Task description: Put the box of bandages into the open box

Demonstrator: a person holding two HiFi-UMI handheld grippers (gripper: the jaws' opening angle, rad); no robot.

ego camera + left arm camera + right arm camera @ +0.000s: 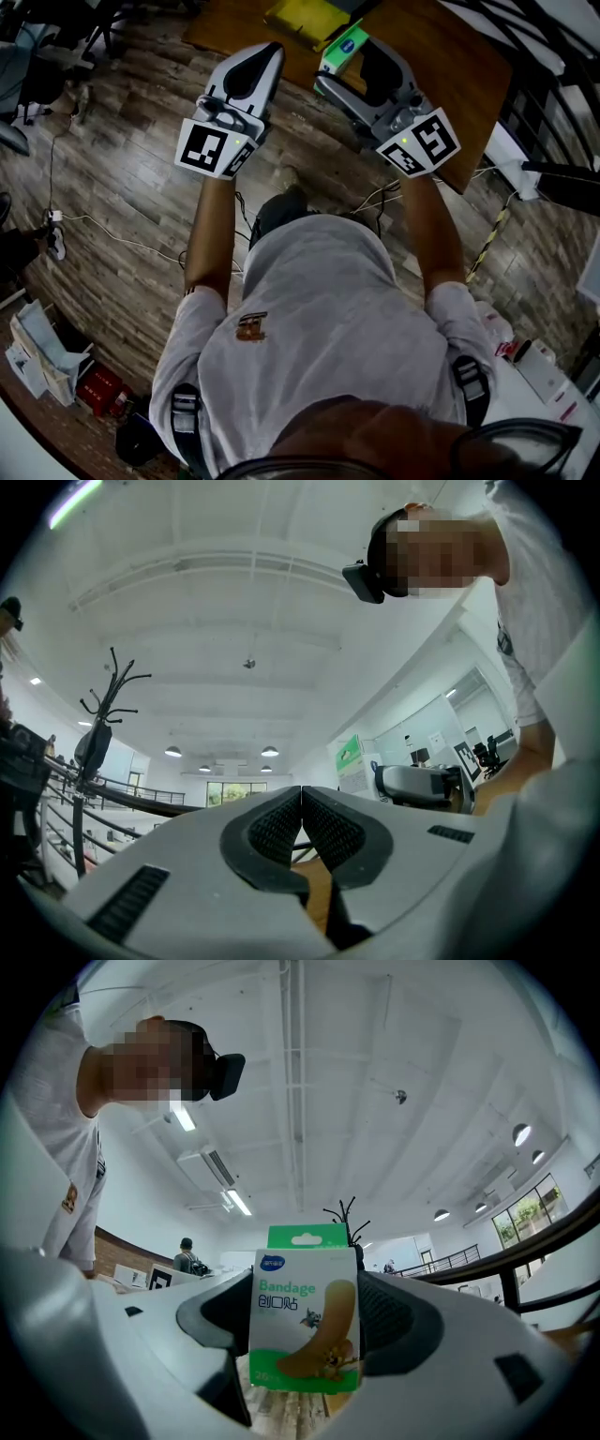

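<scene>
The bandage box (305, 1321) is white and green with a cartoon plaster printed on it. It stands upright between the jaws of my right gripper (307, 1335), which is shut on its two sides. In the head view the bandage box (343, 47) is held over the near edge of a brown wooden table (441, 66). A yellow box-like thing (305, 19) lies on that table just beyond it; I cannot tell whether it is open. My left gripper (270, 53) hangs beside the right one, its pads (281, 829) pressed together with nothing between them. Both grippers point upward toward the ceiling.
The floor is wood plank, with white cables (112, 234) trailing across it. Black railings (553, 56) run along the right. Papers and a red box (98, 389) lie at the lower left. A coat rack (98, 724) stands by a balcony rail.
</scene>
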